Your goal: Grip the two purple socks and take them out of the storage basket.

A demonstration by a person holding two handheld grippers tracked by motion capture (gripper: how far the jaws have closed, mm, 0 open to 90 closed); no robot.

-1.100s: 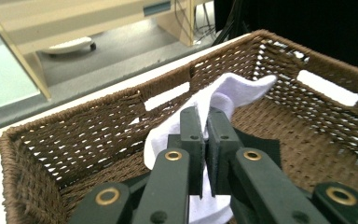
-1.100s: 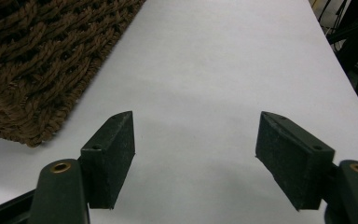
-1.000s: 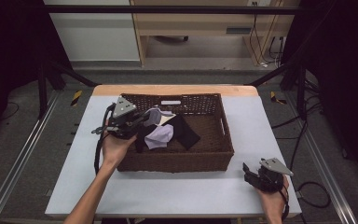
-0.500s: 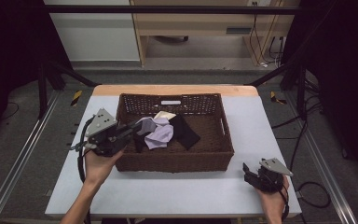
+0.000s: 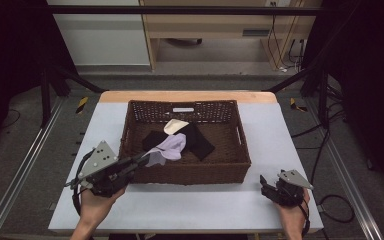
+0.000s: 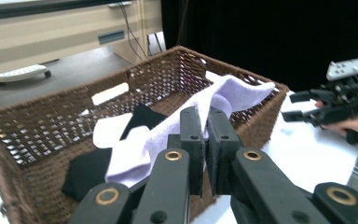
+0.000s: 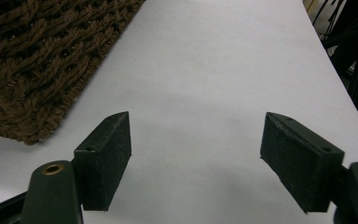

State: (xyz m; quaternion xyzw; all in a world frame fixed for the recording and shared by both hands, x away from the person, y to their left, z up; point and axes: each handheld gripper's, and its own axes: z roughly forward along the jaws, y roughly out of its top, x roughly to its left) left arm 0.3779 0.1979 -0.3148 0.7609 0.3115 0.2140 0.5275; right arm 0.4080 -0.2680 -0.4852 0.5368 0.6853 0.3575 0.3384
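Left tongs [image 5: 139,161] pull a lilac sock [image 5: 167,148] over the basket's [image 5: 230,170] rim.

The left tongs, at the basket's near left corner, are clenched on the sock, which trails back over black socks [image 5: 200,142] inside. The right tongs [image 7: 196,158], gaping with nothing between them, have just been opening above the bare bench [image 5: 190,205].
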